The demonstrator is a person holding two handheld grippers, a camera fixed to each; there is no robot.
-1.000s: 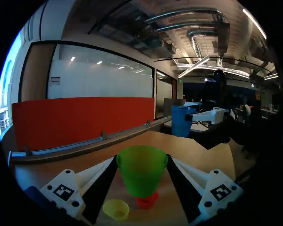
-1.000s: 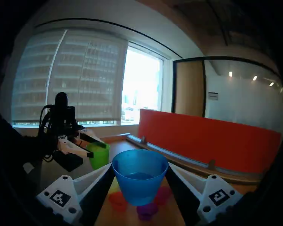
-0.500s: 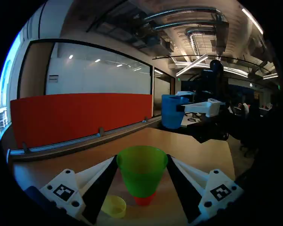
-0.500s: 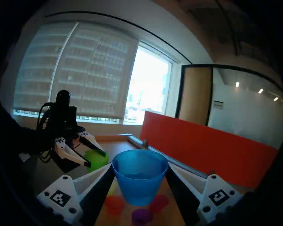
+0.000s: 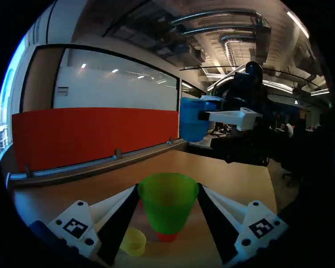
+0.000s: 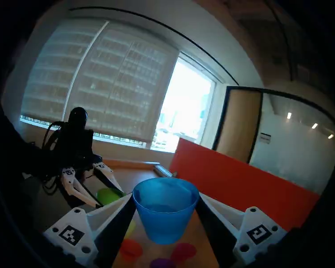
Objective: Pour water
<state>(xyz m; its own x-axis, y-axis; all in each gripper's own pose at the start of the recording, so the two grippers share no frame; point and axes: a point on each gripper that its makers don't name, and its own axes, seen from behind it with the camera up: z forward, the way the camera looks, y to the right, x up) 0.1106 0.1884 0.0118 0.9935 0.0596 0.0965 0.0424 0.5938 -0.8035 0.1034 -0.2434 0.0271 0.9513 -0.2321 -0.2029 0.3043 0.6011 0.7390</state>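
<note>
Above the pale wooden table (image 5: 232, 176), the right gripper (image 6: 165, 196) clamps both fingers on a translucent blue cup (image 6: 165, 216), upright and held high in the air, with water lying low inside it. The left gripper (image 5: 167, 186) pinches an upright translucent green cup (image 5: 168, 207) between its two fingers, lower over the tabletop and well apart from the blue one. A small yellow cup (image 5: 133, 241) and a small red cup (image 5: 166, 236) sit on the table beneath it

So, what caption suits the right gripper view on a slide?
Right tool grips a blue cup holding water; the left tool grips a green cup beyond.
</note>
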